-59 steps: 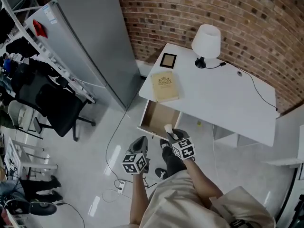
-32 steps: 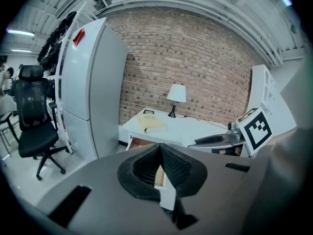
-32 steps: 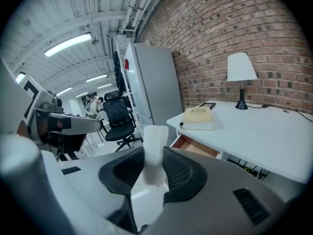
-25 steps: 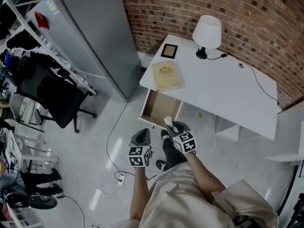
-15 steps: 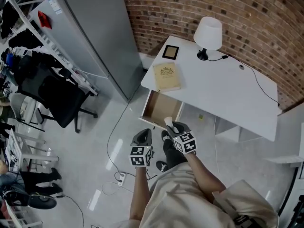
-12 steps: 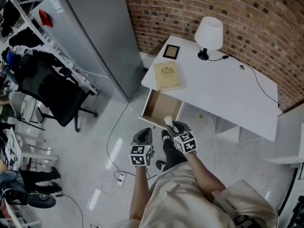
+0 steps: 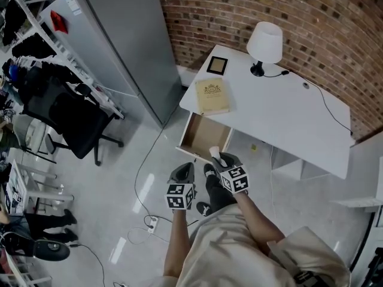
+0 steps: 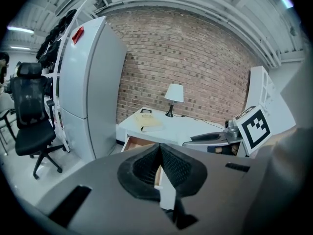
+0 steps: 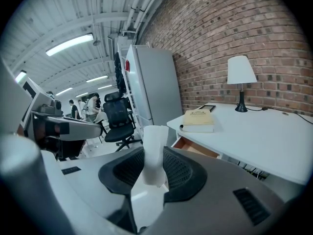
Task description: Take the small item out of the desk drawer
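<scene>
The desk drawer (image 7: pixel 201 140) stands pulled out from the white desk (image 7: pixel 281 121), its wooden inside bare as far as I can see. My right gripper (image 7: pixel 216 156) is shut on a small white item (image 9: pixel 154 153), a pale upright piece pinched between its dark pads just in front of the drawer's near edge. My left gripper (image 7: pixel 182 173) hangs lower and to the left, over the floor, jaws shut with nothing between them. In the left gripper view the drawer (image 8: pixel 137 143) shows beyond the closed jaws.
A tan book (image 7: pixel 212 95), a small dark picture frame (image 7: pixel 216 64) and a white lamp (image 7: pixel 264 42) with its cable sit on the desk. A tall grey cabinet (image 7: pixel 114 46) stands left, a black office chair (image 7: pixel 66 115) further left. Cables (image 7: pixel 148 220) lie on the floor.
Both grippers have kept their places in front of the drawer, the right one still shut on the white item. Only the view has shifted slightly.
</scene>
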Available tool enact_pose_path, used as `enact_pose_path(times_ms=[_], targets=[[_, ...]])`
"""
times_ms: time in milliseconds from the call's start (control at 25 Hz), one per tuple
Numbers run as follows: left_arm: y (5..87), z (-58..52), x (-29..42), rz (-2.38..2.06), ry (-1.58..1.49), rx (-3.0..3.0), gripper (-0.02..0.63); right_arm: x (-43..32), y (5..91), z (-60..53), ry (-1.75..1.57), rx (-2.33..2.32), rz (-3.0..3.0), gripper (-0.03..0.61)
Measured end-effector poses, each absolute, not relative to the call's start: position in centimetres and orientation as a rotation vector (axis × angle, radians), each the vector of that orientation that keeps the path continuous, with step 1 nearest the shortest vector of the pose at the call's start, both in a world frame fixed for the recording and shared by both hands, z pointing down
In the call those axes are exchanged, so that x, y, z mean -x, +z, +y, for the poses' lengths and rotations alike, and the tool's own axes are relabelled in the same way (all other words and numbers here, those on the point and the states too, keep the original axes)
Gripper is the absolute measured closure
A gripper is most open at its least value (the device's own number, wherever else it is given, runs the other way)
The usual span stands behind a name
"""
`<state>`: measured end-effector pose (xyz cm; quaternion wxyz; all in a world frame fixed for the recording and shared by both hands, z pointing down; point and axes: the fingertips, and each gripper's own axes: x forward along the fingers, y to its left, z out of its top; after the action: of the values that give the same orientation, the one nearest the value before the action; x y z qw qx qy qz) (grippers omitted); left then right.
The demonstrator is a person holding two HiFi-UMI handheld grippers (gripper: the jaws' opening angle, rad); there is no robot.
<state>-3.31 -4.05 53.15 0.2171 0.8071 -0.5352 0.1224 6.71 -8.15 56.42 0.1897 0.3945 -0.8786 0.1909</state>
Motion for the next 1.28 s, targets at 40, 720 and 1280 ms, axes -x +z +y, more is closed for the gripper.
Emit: enact_pose_path(times_ms=[40, 720, 1280], targets=[[53.2, -4.0, 3.3, -1.479, 0.339, -2.236, 0.598, -6.7, 56.4, -8.2, 0.535, -1.109, -2.470, 0.431], [53.7, -3.4, 3.0, -1.464, 0.311, -2.213, 0.598, -5.3, 56.8, -7.6, 0.531, -1.056, -2.476, 0.431], [54.1, -3.5, 3.0, -1.453, 0.305, -2.205, 0.598, -5.1, 56.7, -6.9, 0.534, -1.029, -2.485, 0.431]])
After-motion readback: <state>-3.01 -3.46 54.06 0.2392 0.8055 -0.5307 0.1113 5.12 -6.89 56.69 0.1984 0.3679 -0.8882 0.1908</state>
